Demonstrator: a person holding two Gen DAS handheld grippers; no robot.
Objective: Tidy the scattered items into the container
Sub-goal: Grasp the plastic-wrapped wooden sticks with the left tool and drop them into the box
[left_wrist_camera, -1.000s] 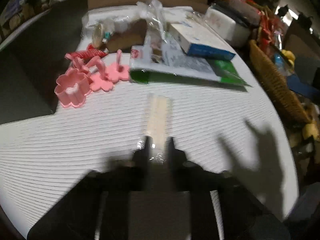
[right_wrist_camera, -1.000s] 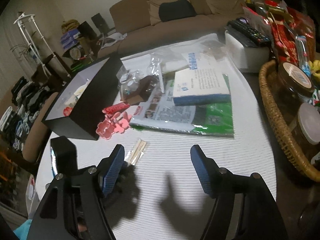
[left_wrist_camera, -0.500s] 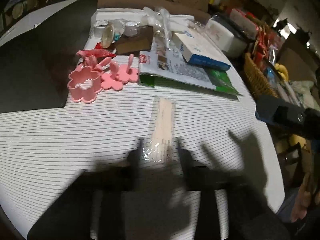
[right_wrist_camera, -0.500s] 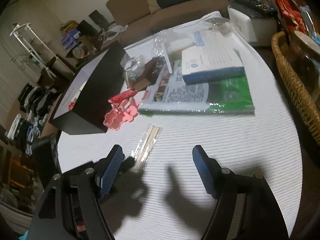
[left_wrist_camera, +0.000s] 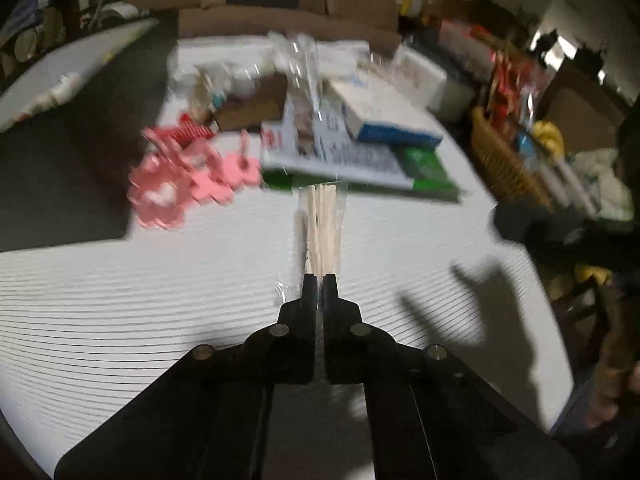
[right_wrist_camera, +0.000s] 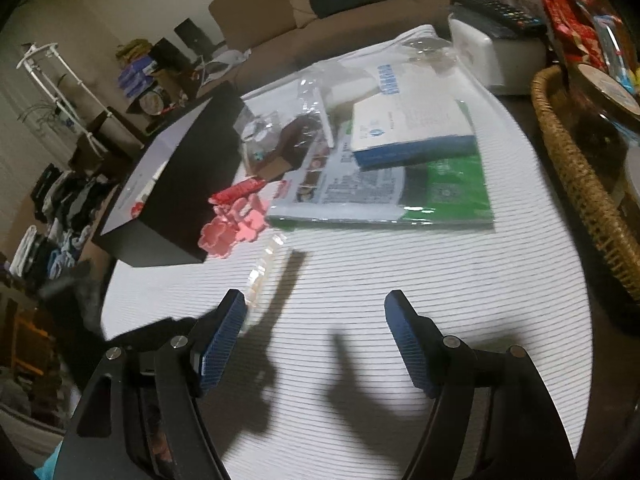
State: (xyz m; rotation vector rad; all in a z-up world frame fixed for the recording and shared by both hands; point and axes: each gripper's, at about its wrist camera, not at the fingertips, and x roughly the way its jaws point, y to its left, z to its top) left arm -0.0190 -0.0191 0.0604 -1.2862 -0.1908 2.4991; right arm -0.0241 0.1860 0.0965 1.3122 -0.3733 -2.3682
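Note:
My left gripper (left_wrist_camera: 320,280) is shut on the near end of a clear packet of pale wooden sticks (left_wrist_camera: 323,226). The packet points away from me and hangs a little above the striped white table (left_wrist_camera: 120,312). In the right wrist view the same stick packet (right_wrist_camera: 266,264) casts a shadow on the cloth. Nothing sits between the fingers of my right gripper (right_wrist_camera: 316,312), which hovers open over the table's near side. The black box (right_wrist_camera: 188,184) stands at the left with small items inside. Pink flower-shaped cutters (right_wrist_camera: 234,228) and a red packet (right_wrist_camera: 238,192) lie beside it.
A green-edged magazine in plastic (right_wrist_camera: 400,196) carries a blue and white box (right_wrist_camera: 412,132). Clear bags and a brown item (right_wrist_camera: 296,136) lie behind the cutters. A wicker basket (right_wrist_camera: 580,184) full of goods borders the right edge. A white box with a remote (right_wrist_camera: 500,48) stands far right.
The left gripper opened around the stick packet's near end, then shut on it and raised it off the table. The right gripper stayed open and almost still.

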